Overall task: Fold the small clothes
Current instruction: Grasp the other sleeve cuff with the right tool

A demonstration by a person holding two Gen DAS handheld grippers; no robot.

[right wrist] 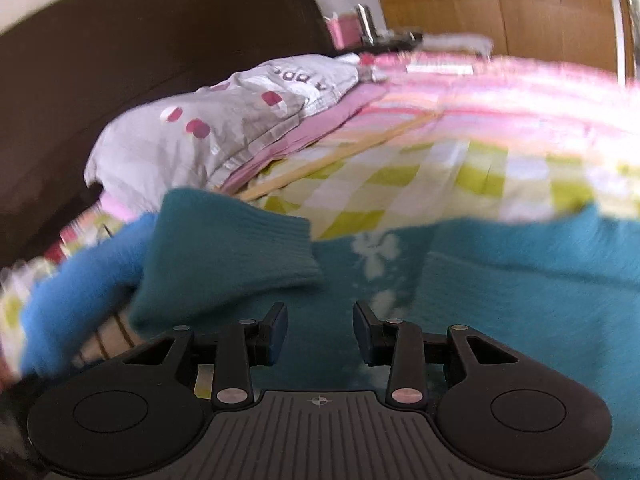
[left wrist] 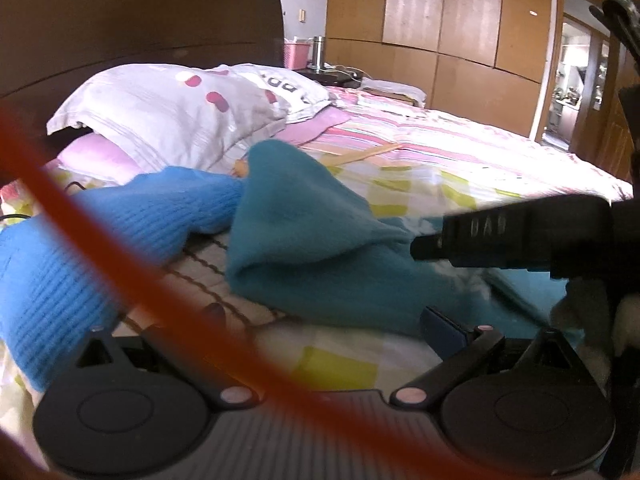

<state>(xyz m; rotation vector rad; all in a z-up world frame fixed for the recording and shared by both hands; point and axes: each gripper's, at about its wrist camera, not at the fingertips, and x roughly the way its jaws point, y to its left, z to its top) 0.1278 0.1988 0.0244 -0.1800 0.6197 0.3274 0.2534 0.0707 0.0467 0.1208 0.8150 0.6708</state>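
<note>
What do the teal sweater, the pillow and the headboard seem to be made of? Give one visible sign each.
Teal sweater: soft knit, likely wool or acrylic; ribbed cuff, fuzzy surface.
Pillow: thin woven cloth, probably cotton; matte, creased.
Headboard: dark wood or veneer, it seems; smooth, slight sheen.

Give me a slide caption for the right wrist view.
Open right gripper hovers over a teal sweater, its sleeve folded across, on a checked bedspread.

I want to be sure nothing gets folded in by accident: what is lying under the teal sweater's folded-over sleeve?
Under the sleeve lies the teal sweater body with its pale flower motif, and a brighter blue knit beside it. Anything beneath the sleeve itself is covered.
</note>
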